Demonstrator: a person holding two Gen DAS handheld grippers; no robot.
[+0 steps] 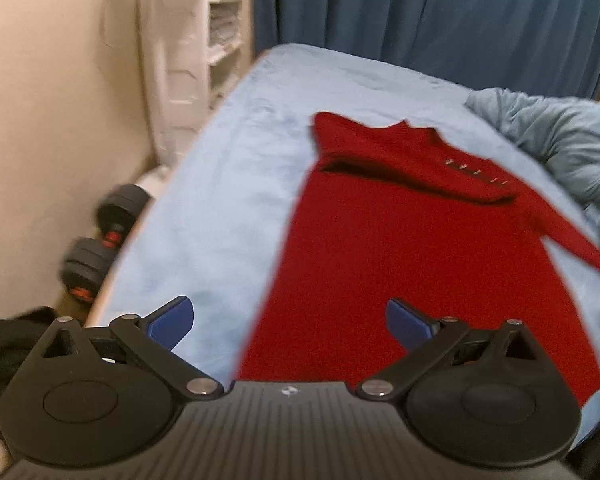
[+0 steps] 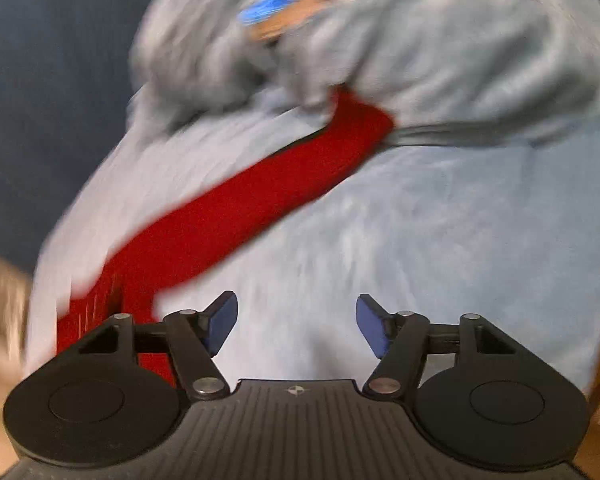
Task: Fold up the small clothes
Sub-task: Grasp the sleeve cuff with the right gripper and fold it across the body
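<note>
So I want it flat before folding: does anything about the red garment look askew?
One sleeve of the red sweater stretches out sideways, its cuff tucked under the bunched grey-blue blanket; the body lies flat.

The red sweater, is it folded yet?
Not yet. The red sweater lies spread on the blue bed sheet, one sleeve stretched out sideways. Both the left gripper and right gripper are open and empty. All the folding remains.

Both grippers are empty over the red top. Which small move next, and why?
Probably bring the right gripper, open and empty, onto the outstretched sleeve to fold it inward: the red top lies flat on the blue bedspread, that sleeve still reaching the crumpled blanket.
</note>
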